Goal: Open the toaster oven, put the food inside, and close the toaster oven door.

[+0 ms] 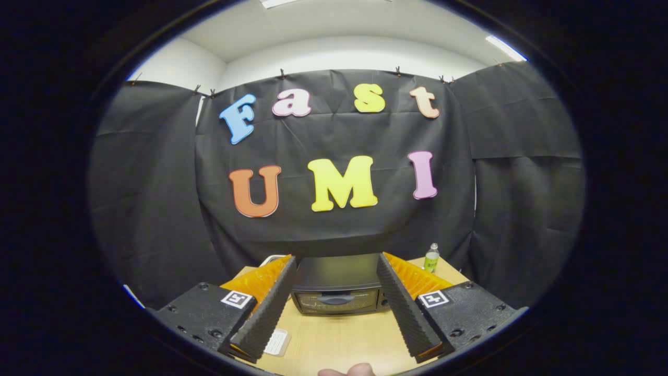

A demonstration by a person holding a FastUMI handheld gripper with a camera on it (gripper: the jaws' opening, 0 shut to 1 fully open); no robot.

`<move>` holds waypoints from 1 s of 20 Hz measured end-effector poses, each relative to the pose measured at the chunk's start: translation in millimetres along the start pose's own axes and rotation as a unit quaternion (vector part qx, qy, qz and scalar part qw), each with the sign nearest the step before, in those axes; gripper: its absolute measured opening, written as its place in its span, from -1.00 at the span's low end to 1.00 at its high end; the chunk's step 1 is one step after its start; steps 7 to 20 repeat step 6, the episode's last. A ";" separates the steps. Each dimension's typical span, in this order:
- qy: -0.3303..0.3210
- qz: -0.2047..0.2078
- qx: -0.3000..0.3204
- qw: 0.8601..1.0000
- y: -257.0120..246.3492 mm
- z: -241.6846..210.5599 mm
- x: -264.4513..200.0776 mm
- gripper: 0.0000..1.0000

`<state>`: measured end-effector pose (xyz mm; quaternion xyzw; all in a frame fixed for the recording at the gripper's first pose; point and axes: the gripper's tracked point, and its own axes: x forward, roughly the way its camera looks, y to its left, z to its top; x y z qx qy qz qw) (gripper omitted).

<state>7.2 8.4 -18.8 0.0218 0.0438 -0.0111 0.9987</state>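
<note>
Toaster oven (336,287), door closed, standing on the wooden table (339,339) beyond the fingers and framed between them. Gripper (336,263) spread wide, holding nothing. Small bottle (431,258) on the table behind the oven's right side; a fingertip (347,371) at the near edge.

The toaster oven (336,290) sat beyond the spread, empty fingers of the hand-held gripper (336,261), which hid both its sides — its door (334,302) was too small to read for detail. A flat white item (276,342) on the table (339,339) lay half behind the left finger — unidentifiable — and the small bottle (431,258) had its base hidden.
</note>
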 end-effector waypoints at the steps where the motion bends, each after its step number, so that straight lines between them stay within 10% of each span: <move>1: 0.000 0.001 0.000 1.000 0.5 0.0 -1.0 1.00; 20: -0.003 0.002 -0.002 1.000 1.4 3.8 -3.5 1.00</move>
